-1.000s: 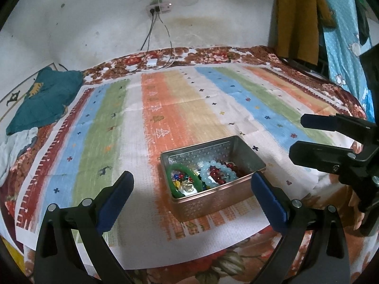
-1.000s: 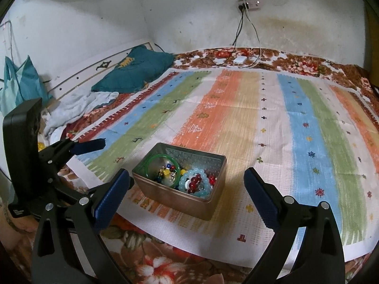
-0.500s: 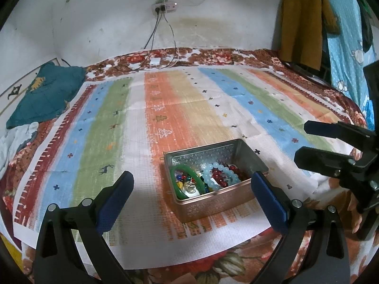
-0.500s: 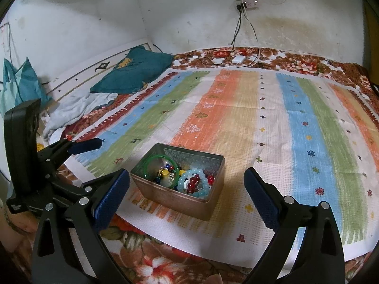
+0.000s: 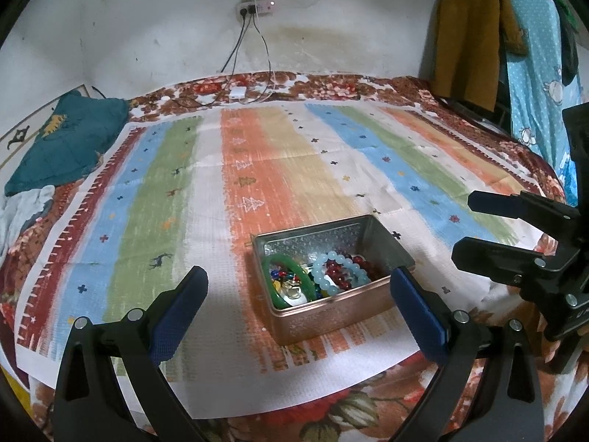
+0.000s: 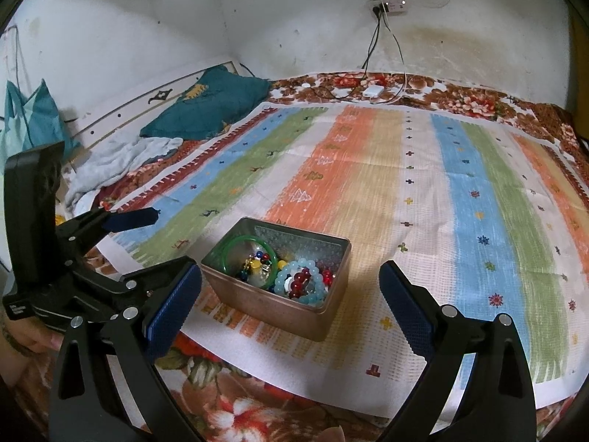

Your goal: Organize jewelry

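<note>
A copper-coloured metal tin (image 5: 331,315) (image 6: 268,304) sits near the front edge of a striped mat. Inside lie a green bangle (image 5: 292,263) (image 6: 230,248), a pale blue bead bracelet (image 5: 344,259) (image 6: 307,296), a dark red bead bracelet (image 5: 337,272) (image 6: 300,278) and small coloured beads. My left gripper (image 5: 298,291) is open and empty, just in front of the tin. My right gripper (image 6: 291,291) is open and empty, in front of the tin on its other side. Each gripper shows from the side in the other's view: the right one (image 5: 475,226), the left one (image 6: 167,237).
The striped mat (image 5: 257,169) (image 6: 386,169) covers a floral bedsheet (image 5: 353,405). A teal cushion (image 5: 62,140) (image 6: 210,107) and pale cloth (image 6: 121,162) lie at the left. A charger and cables (image 5: 237,93) hang from a wall socket. Clothes (image 5: 475,33) hang at the right.
Both grippers have drifted slightly, so the tin sits a little more central in each view. The jaws stay open and the tin has not moved.
</note>
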### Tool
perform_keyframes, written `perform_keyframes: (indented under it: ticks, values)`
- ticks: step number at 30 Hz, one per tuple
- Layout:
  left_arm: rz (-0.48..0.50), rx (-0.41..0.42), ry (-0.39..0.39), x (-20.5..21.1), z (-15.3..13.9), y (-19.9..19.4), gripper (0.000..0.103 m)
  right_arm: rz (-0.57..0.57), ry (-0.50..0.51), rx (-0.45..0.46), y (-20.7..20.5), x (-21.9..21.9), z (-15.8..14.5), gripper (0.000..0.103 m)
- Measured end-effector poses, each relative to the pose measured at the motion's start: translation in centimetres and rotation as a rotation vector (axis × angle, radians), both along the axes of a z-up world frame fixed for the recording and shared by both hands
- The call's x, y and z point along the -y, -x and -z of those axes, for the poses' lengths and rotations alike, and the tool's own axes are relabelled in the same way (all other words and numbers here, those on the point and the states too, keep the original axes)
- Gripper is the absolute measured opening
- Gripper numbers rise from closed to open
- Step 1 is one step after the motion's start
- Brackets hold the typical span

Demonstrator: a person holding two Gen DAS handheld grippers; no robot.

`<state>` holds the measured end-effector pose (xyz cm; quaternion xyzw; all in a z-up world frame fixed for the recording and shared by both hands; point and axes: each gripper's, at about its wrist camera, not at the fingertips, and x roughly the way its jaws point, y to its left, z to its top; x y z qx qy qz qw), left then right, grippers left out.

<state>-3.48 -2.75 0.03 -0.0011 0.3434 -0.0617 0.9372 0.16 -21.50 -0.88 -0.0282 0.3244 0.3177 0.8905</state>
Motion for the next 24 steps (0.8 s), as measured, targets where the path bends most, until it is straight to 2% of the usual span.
perform_keyframes:
  ticks: [24]
  values:
    - [-0.012, 0.006, -0.005, 0.09, 0.13, 0.26, 0.097, -0.002, 0.005, 0.002, 0.03, -0.08, -0.03, 0.098]
